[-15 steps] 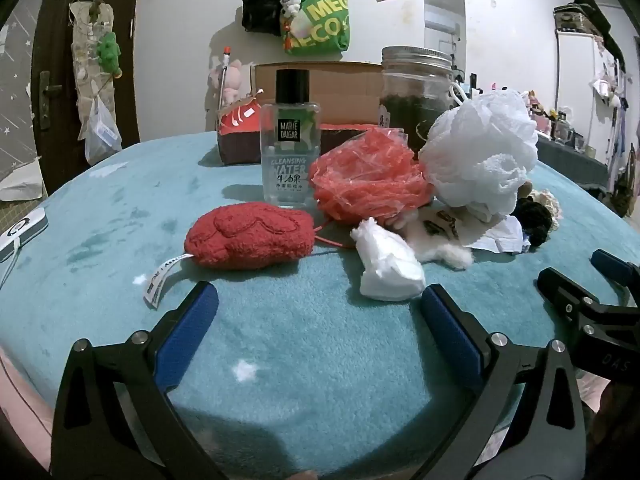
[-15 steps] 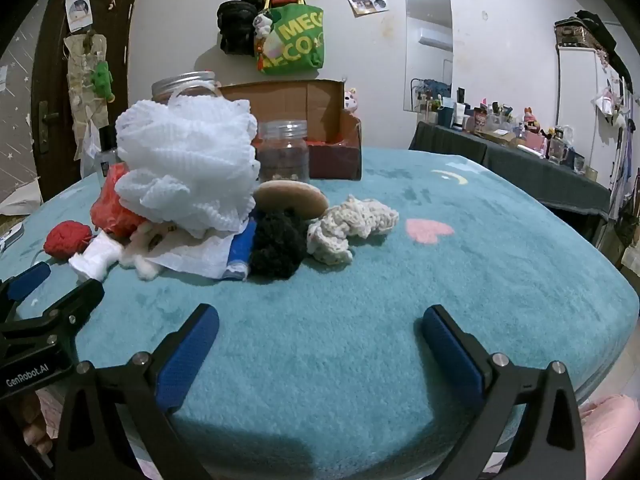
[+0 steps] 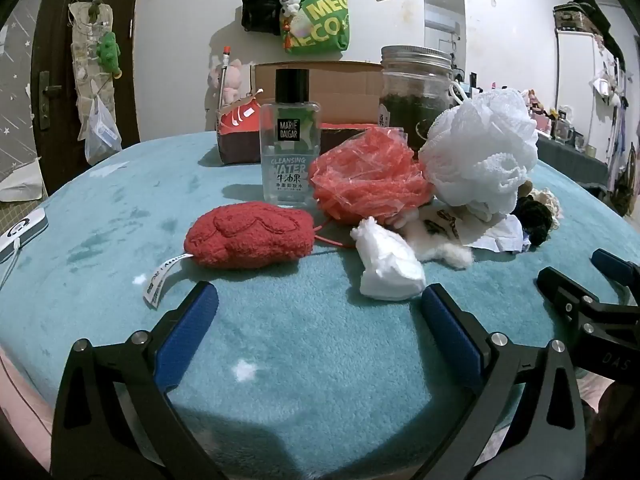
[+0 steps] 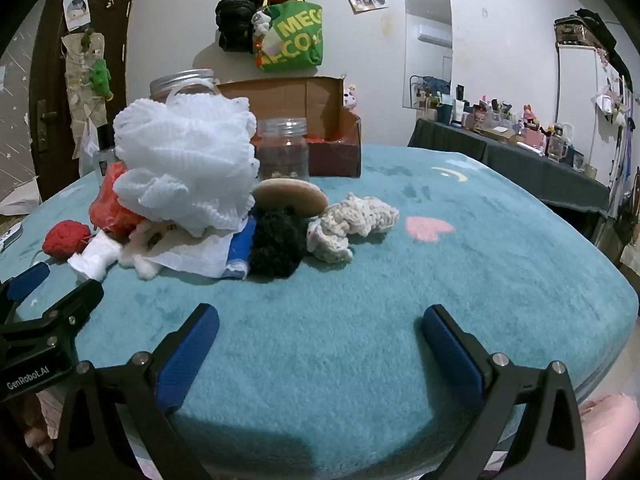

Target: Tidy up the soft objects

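Soft things lie in a pile on the teal plush table. A red fuzzy pouch with a white tag lies nearest my left gripper, which is open and empty just in front of it. Beside it are a white crumpled wad, an orange-red mesh ball and a white bath pouf. In the right wrist view the pouf, a black fuzzy ball and a cream knitted piece lie ahead of my right gripper, open and empty.
A clear cleansing-water bottle, a large glass jar and a smaller jar stand behind the pile. An open cardboard box sits at the back. A tan round pad lies by the black ball. A white device lies at the table's left edge.
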